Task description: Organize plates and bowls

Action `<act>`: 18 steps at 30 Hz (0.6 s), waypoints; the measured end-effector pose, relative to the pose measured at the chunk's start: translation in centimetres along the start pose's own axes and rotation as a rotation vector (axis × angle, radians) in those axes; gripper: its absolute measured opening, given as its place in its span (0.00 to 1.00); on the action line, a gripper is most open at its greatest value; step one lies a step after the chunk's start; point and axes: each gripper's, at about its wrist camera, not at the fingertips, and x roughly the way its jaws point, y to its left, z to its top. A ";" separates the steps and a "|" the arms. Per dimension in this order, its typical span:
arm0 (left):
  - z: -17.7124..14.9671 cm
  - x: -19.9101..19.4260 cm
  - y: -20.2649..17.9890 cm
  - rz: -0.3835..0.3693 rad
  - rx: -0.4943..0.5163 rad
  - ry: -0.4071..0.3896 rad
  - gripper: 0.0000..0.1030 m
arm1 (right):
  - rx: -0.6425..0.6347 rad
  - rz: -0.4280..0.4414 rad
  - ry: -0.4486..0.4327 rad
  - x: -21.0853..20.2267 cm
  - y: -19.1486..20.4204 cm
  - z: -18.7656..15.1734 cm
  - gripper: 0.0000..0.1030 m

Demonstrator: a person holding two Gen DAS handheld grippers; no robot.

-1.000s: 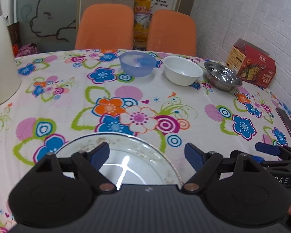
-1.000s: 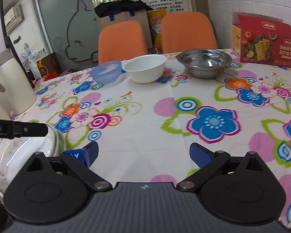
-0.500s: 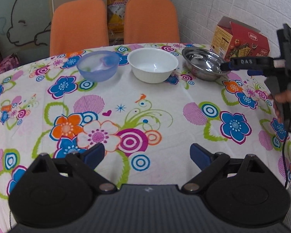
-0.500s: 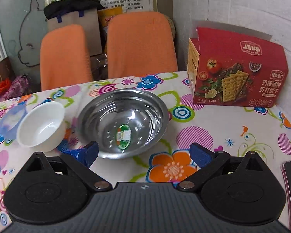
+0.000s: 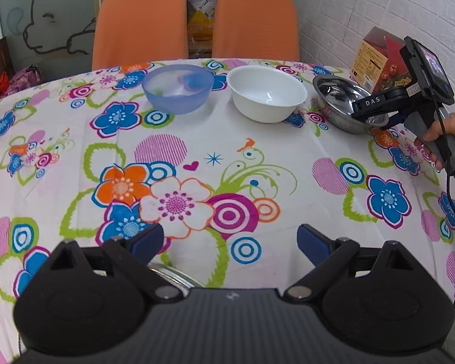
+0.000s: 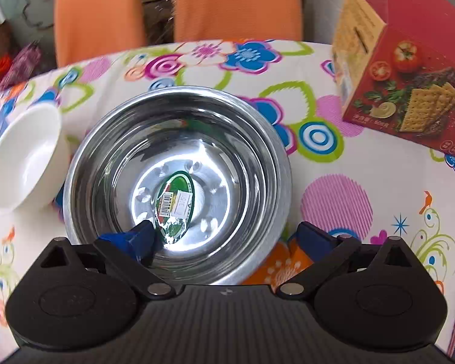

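Three bowls sit in a row along the far side of the flowered tablecloth [image 5: 215,139], none stacked yet: a translucent blue bowl [image 5: 177,88] on the left, a white bowl [image 5: 267,97] in the middle, a steel bowl [image 6: 179,179] on the right. I judge the organizing barely begun. My right gripper [image 6: 224,236] has its jaws spread wide, one blue finger inside the steel bowl and the other outside, straddling the near rim without pinching it. My left gripper [image 5: 227,239] hangs empty, jaws apart, over the near cloth, with the edge of a plate [image 5: 173,274] just showing beneath it. A red cracker box [image 6: 409,91] stands at far right.
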 end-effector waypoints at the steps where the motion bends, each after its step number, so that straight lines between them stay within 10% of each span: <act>1: -0.1 -0.1 -0.1 -0.007 0.001 -0.001 0.91 | -0.009 0.004 0.013 -0.2 0.2 -0.4 0.85; 8: -0.6 -0.9 -1.1 -0.042 0.022 -0.009 0.91 | -0.062 0.115 0.002 -3.2 2.3 -4.8 0.85; 18: 5.7 2.6 -4.8 -0.131 -0.046 -0.007 0.91 | 0.076 0.061 -0.335 -8.1 -0.3 -8.6 0.85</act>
